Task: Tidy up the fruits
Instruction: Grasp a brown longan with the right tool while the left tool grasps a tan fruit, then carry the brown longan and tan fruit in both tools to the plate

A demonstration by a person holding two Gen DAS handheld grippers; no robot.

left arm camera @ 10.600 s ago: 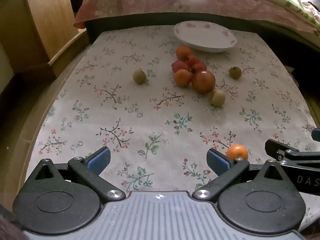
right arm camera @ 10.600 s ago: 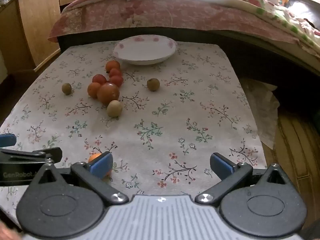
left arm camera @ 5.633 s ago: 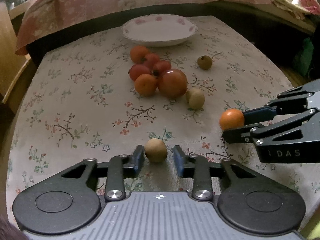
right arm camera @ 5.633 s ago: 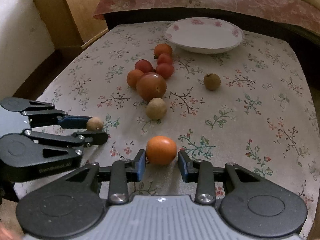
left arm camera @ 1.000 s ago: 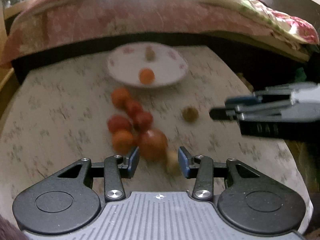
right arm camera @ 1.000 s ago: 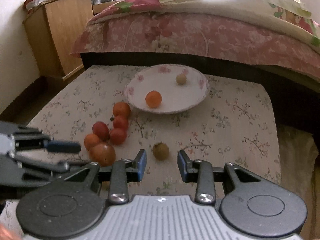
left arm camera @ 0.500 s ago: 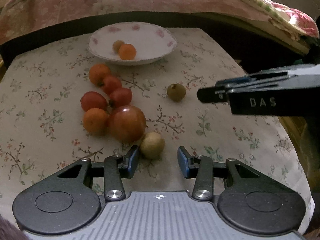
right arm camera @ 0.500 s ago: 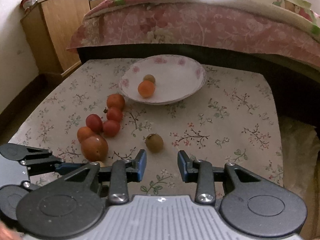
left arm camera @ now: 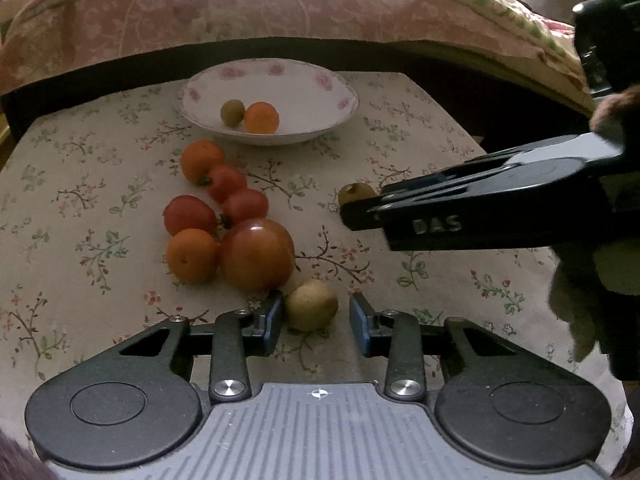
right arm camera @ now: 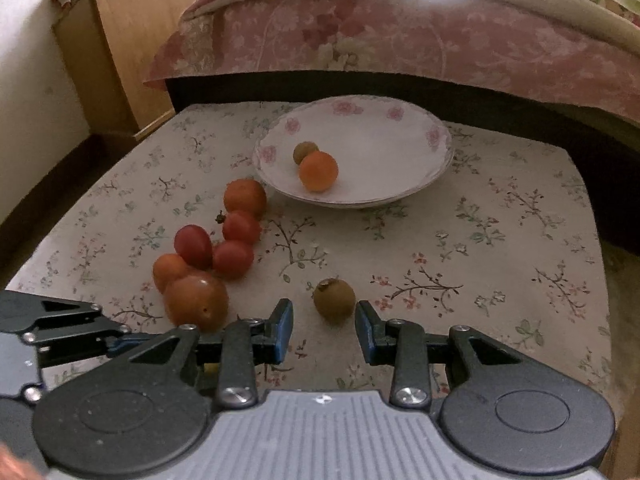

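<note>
Fruits are what matter here, and most of them sit on the floral-clothed bench (right arm camera: 500,240), on the camera side of the flowered plate (right arm camera: 436,148) that serves as the landmark. From the large tomato (left arm camera: 257,254) down to the small pieces, the loose cluster lies just in front of the plate's near rim: that tomato touches an orange fruit (left arm camera: 191,255), with smaller red tomatoes (left arm camera: 236,192) behind them toward the plate. Inside the plate rest one small orange (right arm camera: 318,171) and a little brown-green fruit (right arm camera: 305,152), touching each other. The main risk, as I judge it, lies with the left gripper (left arm camera: 316,318): its spread jaws flank a pale yellow fruit (left arm camera: 311,305), but the left jaw stands right against the large tomato, so closing or pushing forward could nudge that tomato and roll the cluster apart. The round fruit could also squirt out if pinched off-centre. The right gripper (right arm camera: 323,330) is likewise unclenched, empty, its jaws either side of a brown fruit (right arm camera: 334,300) that lies well in front of the plate and apart from the cluster; that approach looks cleaner. Both grippers are held low and roughly level over the bench, pointing toward the plate, the right crossing the left's view from the side.
</note>
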